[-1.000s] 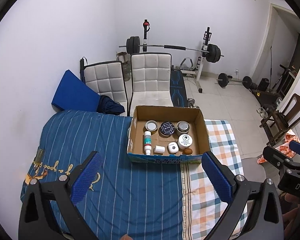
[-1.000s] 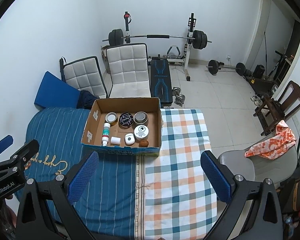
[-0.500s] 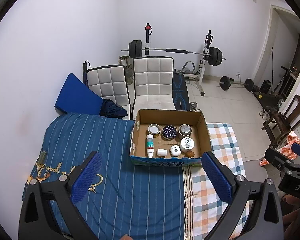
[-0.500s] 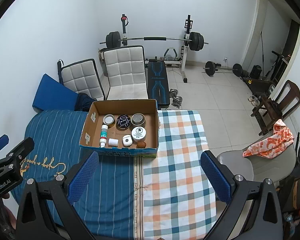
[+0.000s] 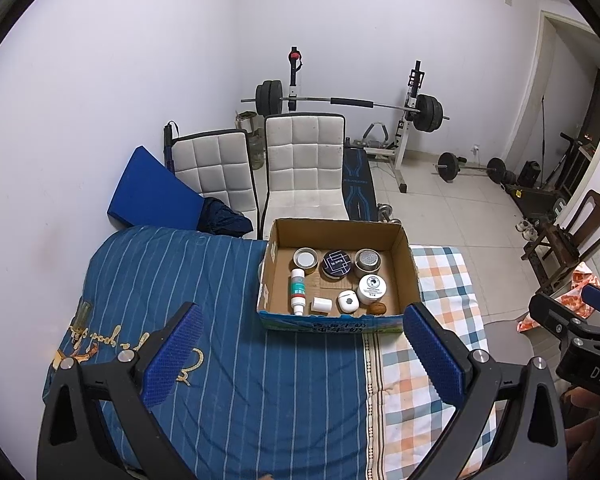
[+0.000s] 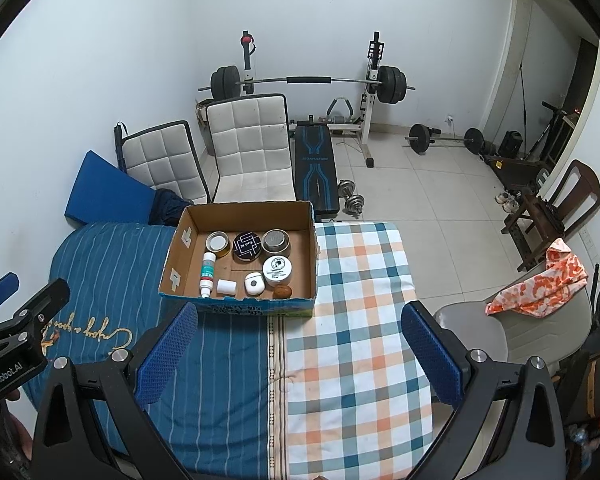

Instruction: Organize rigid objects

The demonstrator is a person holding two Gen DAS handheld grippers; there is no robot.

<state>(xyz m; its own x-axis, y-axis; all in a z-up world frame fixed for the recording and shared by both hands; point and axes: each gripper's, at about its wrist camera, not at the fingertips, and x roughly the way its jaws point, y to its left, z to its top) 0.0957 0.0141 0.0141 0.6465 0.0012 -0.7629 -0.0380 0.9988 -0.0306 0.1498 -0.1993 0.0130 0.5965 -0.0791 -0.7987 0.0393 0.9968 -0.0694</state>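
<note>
Rigid objects, eight counted, lie inside an open brown cardboard box [image 6: 240,256] standing on the bed, across the seam between a blue striped quilt [image 6: 112,264] and an orange-and-teal checked blanket [image 6: 356,312].

Back row: a round tin with pale lid [image 6: 217,242], a round black tin with white geometric pattern [image 6: 248,245], a round metal tin [image 6: 275,241]. Front row: a slim white bottle with teal label [image 6: 207,274] lying flat, a small white cylinder [image 6: 226,287], a white rounded case [image 6: 254,283], a white jar with black printed lid [image 6: 277,269], a small brown nut-like lump [image 6: 282,291].

Progress, by judgement: nothing lies loose on the bedding and the items sit in rows, so the work looks either finished or unstarted; the frames do not settle which.

Left gripper [image 5: 300,352] and right gripper [image 6: 298,350] hang above the bedding short of the box, fingers spread wide, holding nothing.

Legible writing: "GenRobot.AI" on the left gripper body in the right view; "DAS" on the right gripper body in the left view. Box-front print, jar lid, and yellow script on the quilt are unreadable.
</note>
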